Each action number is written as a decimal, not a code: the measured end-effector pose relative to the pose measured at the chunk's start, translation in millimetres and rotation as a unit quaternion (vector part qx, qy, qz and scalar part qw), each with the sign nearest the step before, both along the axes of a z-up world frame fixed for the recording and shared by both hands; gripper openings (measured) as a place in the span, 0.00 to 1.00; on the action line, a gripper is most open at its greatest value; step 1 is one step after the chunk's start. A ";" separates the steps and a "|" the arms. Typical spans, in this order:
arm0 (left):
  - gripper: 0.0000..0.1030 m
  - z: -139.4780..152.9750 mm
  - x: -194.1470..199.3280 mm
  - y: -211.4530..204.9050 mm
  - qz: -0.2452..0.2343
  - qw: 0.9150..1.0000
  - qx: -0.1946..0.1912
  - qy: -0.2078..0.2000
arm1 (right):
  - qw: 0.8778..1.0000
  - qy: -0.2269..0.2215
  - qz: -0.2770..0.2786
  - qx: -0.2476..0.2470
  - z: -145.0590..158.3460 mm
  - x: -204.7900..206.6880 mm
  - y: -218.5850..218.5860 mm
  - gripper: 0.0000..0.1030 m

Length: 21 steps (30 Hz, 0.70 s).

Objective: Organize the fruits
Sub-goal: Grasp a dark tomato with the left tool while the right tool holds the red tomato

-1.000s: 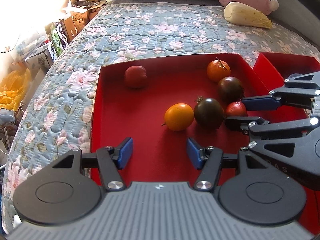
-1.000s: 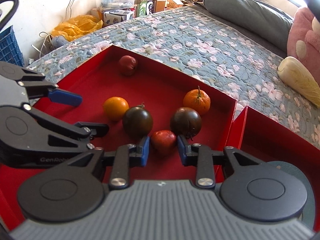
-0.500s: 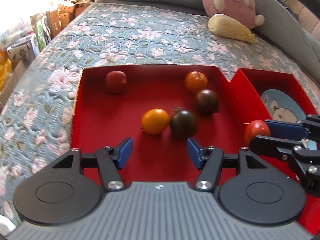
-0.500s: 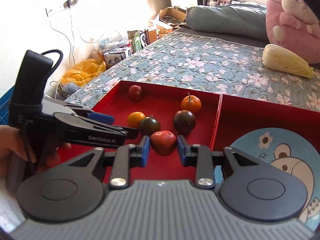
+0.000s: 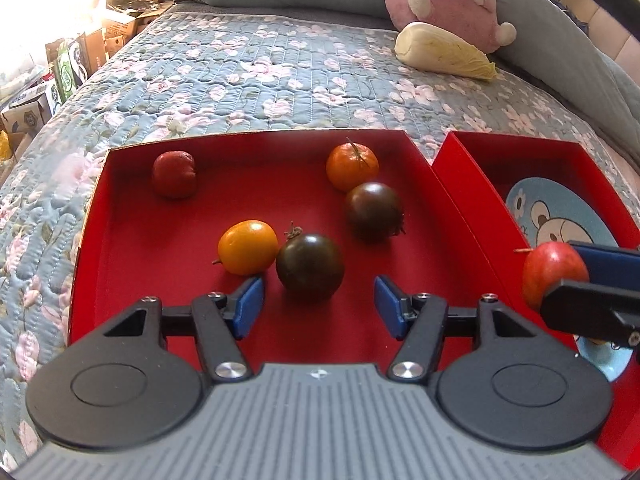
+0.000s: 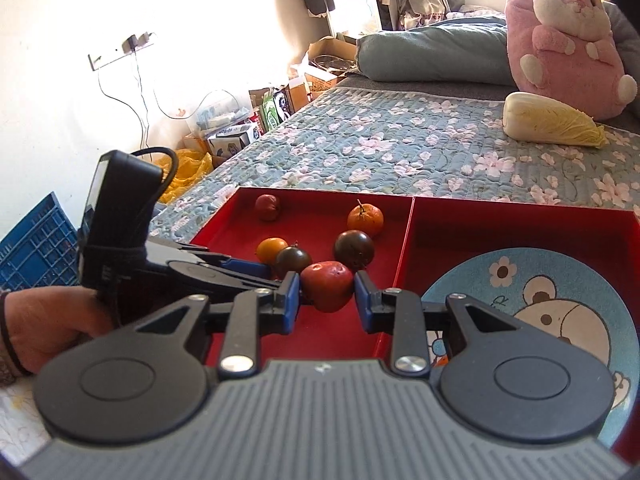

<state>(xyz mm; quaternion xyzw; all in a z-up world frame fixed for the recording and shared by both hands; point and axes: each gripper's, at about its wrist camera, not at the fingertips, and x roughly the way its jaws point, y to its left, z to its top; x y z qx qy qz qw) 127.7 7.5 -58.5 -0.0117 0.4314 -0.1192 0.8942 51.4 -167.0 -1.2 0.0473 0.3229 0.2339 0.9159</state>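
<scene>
Right gripper (image 6: pixel 327 295) pinches red fruit (image 6: pixel 327 285) for transfer toward plate (image 6: pixel 532 300); left gripper (image 5: pixel 319 307) spread, empty, above dark tomato (image 5: pixel 310 266).

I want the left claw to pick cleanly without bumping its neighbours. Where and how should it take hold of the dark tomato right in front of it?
Grip the near dark tomato across its round middle, coming down from above. The left claw is open and empty just short of it. The yellow-orange tomato sits close on its left, so one finger must slip into that narrow gap; the right flank is free.
</scene>
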 end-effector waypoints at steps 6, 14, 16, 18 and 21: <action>0.49 -1.6 6.4 -3.0 0.018 1.000 0.004 -0.014 | 1.000 0.003 0.003 0.005 -2.8 -2.9 -1.7 0.32; 0.41 -0.7 0.9 -1.1 0.022 0.999 0.017 -0.018 | 1.000 0.005 0.008 0.004 -5.5 -8.5 -0.1 0.32; 0.41 -0.6 -2.2 -2.7 0.025 0.999 0.026 -0.020 | 1.000 0.004 0.011 0.003 -4.3 -11.6 0.9 0.32; 0.41 -0.1 -5.0 -2.1 0.031 0.999 0.030 -0.020 | 1.000 0.004 0.014 0.001 -2.9 -14.5 1.3 0.32; 0.41 2.5 -10.5 0.6 0.038 0.998 0.036 -0.024 | 1.000 0.004 0.017 -0.003 -0.4 -19.4 1.0 0.32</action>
